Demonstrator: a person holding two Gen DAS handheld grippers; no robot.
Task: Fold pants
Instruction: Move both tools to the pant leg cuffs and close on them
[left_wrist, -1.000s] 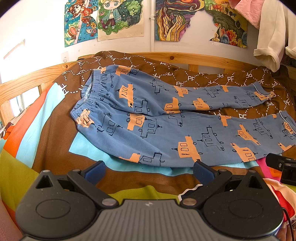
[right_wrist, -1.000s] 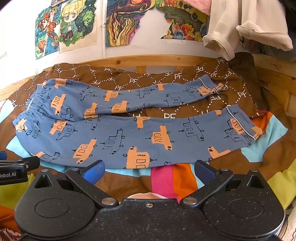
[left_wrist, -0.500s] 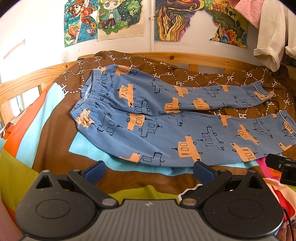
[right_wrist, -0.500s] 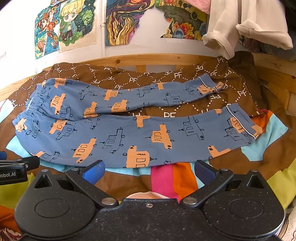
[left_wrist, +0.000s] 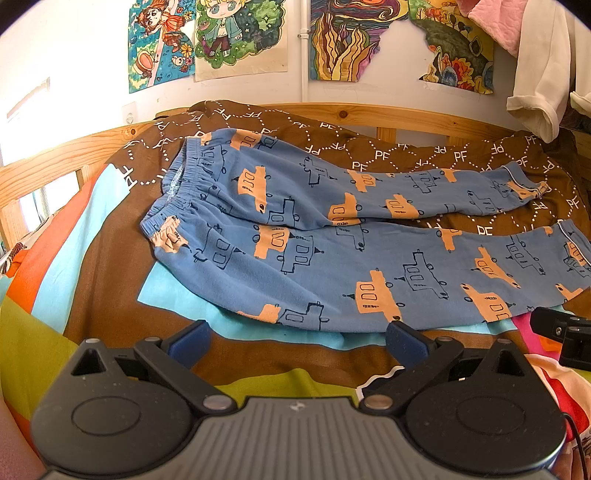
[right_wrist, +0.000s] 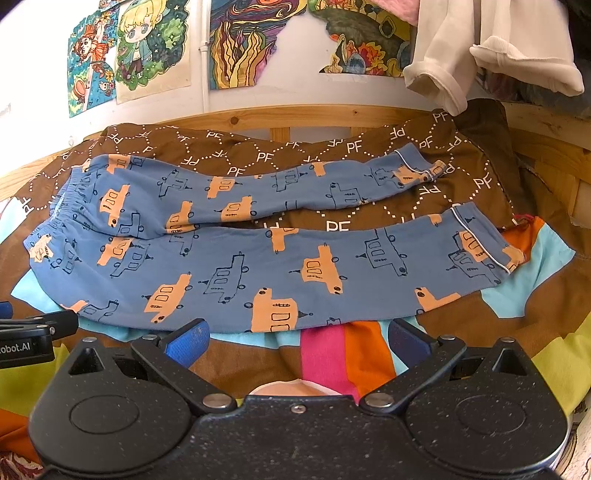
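Where pants (left_wrist: 332, 236) lie flat, patchwork bedspread (left_wrist: 92, 280) (wooden frame (right_wrist: 280, 114)), postered wall (right_wrist: 258, 92), both jaws apart.

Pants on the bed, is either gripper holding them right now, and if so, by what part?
Nothing is held. The left gripper and the right gripper are both open, short of the pants, which lie spread flat on the blanket.

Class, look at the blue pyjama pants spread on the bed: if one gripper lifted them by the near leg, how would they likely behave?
The pants would probably droop limply: the cloth lies flat with soft wrinkles. They look thin, so likely light. The far leg would probably trail behind, since it lies apart.
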